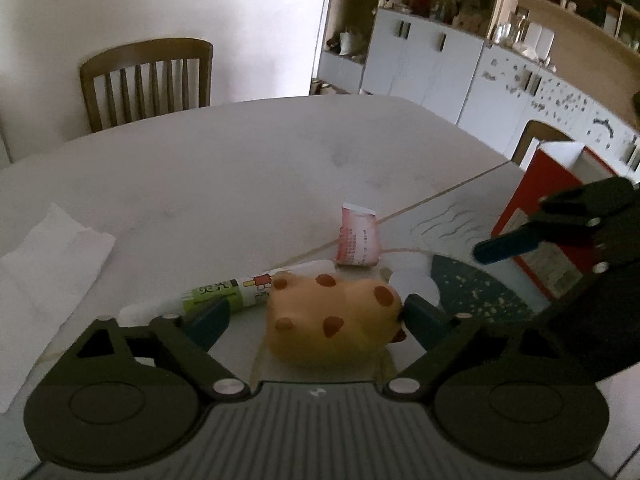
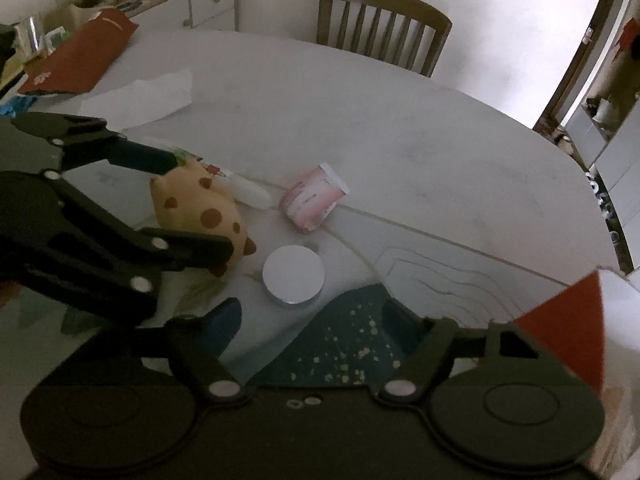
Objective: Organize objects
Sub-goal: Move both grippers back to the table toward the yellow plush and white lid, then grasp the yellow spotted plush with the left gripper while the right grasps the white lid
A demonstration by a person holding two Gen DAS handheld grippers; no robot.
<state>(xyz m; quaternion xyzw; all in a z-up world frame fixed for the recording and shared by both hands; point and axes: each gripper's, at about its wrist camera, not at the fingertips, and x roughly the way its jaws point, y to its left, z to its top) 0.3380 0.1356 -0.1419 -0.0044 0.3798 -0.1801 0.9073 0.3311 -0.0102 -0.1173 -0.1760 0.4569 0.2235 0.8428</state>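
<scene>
Left gripper point(image 1: 316, 314) brackets spotted toy point(image 1: 336, 316), apparently ungripped; right gripper point(image 2: 316, 328) agape (nothing between); far tabletop point(image 2: 400, 120) bare.

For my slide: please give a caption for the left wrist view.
Left gripper straddles a spotted plush toy on the white table.

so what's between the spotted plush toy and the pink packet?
In the right wrist view, a white tube lies between the spotted plush toy and the pink packet, its tip just short of the packet.
</scene>
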